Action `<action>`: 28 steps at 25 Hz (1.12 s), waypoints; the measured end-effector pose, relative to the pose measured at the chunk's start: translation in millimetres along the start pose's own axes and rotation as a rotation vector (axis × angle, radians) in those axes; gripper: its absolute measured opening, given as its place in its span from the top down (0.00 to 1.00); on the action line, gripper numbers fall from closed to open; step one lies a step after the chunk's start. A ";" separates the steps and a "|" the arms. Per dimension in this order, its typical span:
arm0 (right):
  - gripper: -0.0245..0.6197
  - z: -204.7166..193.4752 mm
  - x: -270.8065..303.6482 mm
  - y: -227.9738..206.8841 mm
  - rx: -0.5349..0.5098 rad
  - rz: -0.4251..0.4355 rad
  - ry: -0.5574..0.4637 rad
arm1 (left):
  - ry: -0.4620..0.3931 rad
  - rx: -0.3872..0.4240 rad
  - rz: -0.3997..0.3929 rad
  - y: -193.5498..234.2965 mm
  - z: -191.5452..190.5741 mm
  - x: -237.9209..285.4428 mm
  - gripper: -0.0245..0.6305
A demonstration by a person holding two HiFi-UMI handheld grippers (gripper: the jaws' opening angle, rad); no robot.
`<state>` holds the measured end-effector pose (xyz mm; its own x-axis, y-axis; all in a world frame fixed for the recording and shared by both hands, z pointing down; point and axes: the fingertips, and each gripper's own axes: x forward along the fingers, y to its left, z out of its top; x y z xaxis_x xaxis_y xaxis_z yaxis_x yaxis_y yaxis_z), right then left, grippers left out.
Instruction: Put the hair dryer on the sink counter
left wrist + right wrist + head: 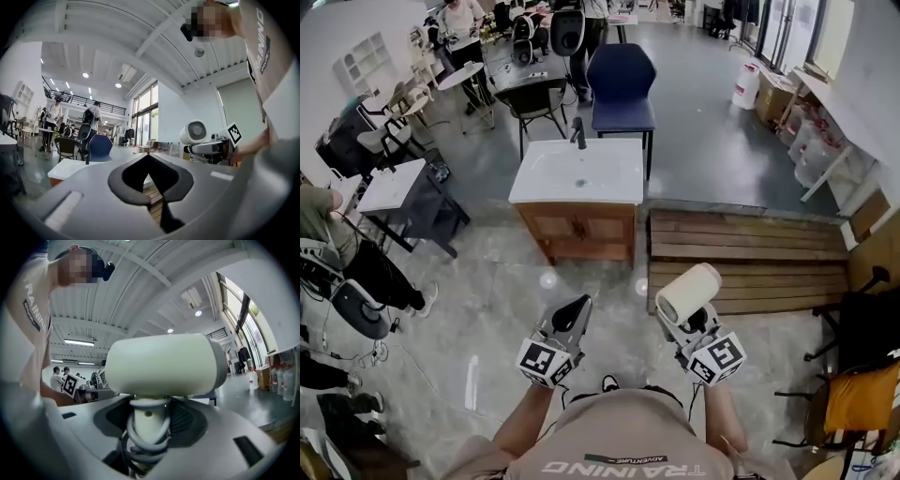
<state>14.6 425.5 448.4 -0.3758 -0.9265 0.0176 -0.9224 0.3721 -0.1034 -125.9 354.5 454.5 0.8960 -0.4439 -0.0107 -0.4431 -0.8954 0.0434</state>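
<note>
The white hair dryer point(687, 293) stands up out of my right gripper point(694, 323), held by its handle with the barrel on top. In the right gripper view its barrel point(164, 364) fills the middle, and the handle with the coiled cord sits between the jaws of the right gripper point(149, 416). My left gripper point(572, 314) is shut and empty, its tips meeting in the left gripper view point(149, 155). The sink counter point(609, 178), a white top with a black faucet point(578, 133) on a wooden cabinet, stands on the floor ahead, well beyond both grippers.
A blue chair point(622, 84) stands behind the sink. A low wooden platform point(750, 258) lies to its right. A small white table point(394, 185) and a seated person point(337, 244) are at the left, and an orange chair point(862, 394) is at the right.
</note>
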 end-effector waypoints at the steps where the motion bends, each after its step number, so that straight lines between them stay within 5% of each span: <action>1: 0.63 -2.3 5.4 1.2 0.001 0.000 0.002 | 0.000 0.008 -0.001 6.3 -2.2 0.2 0.95; 12: 0.63 -21.2 55.3 -3.8 0.027 0.002 0.043 | 0.039 -0.023 -0.002 60.4 -25.5 10.6 0.95; 28: 0.63 -12.6 114.2 -147.6 0.016 0.087 0.058 | 0.038 -0.003 0.059 98.0 -7.3 160.5 0.95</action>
<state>106.8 265.5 478.2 -0.4597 -0.8857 0.0649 -0.8845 0.4500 -0.1234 -25.3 195.7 464.4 0.8689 -0.4941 0.0294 -0.4950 -0.8677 0.0461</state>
